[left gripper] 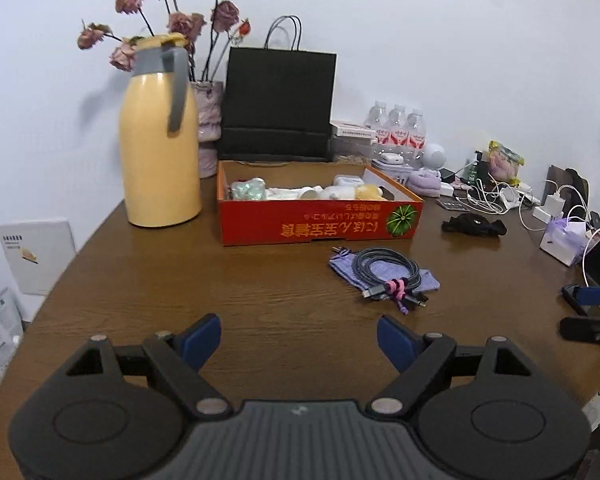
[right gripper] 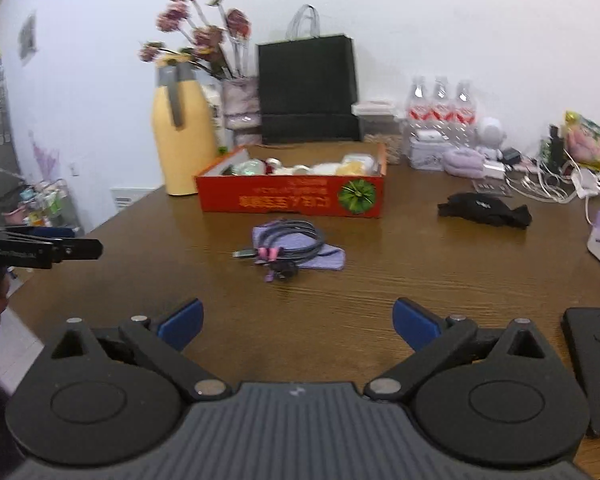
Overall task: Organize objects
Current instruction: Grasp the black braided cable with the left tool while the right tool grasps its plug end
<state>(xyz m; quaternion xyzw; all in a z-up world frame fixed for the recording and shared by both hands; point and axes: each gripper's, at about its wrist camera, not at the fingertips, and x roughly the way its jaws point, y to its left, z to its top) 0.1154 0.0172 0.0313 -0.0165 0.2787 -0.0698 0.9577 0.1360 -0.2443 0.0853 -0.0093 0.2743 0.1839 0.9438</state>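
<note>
1. Left wrist view: the left gripper [left gripper: 299, 338] hangs over the bare front of the brown table [left gripper: 140, 280], its blue pads [left gripper: 202, 338] spread wide with nothing between them.
2. Ahead of it and a little to the right lies a coiled grey cable [left gripper: 386, 272], bound with a pink tie [left gripper: 396, 288] and resting on a lilac cloth [left gripper: 384, 270].
3. Beyond the cable sits an open red box [left gripper: 320, 224] with small pale items inside.
4. A yellow jug [left gripper: 160, 140] stands just left of the box; a black bag [left gripper: 278, 104] stands upright behind it against the wall, with dried roses [left gripper: 172, 20] in a vase between the two.
5. A black strap [left gripper: 474, 226] lies right of the box, well apart from the cable; white chargers and cords [left gripper: 496, 196] crowd the far right edge.
6. Right wrist view: the right gripper [right gripper: 298, 322] is also spread wide and empty, low over the table [right gripper: 420, 264].
7. The cable [right gripper: 290, 240] on its cloth [right gripper: 328, 260] lies straight ahead, just in front of the box [right gripper: 292, 200].
8. The strap [right gripper: 484, 210] lies off to the right; the jug [right gripper: 184, 144] stands left of the box and the bag [right gripper: 308, 92] behind it.
9. Water bottles [right gripper: 440, 108] stand by the wall to the right of the bag.
10. The other gripper's dark tip [right gripper: 44, 250] pokes in at the left edge.
</note>
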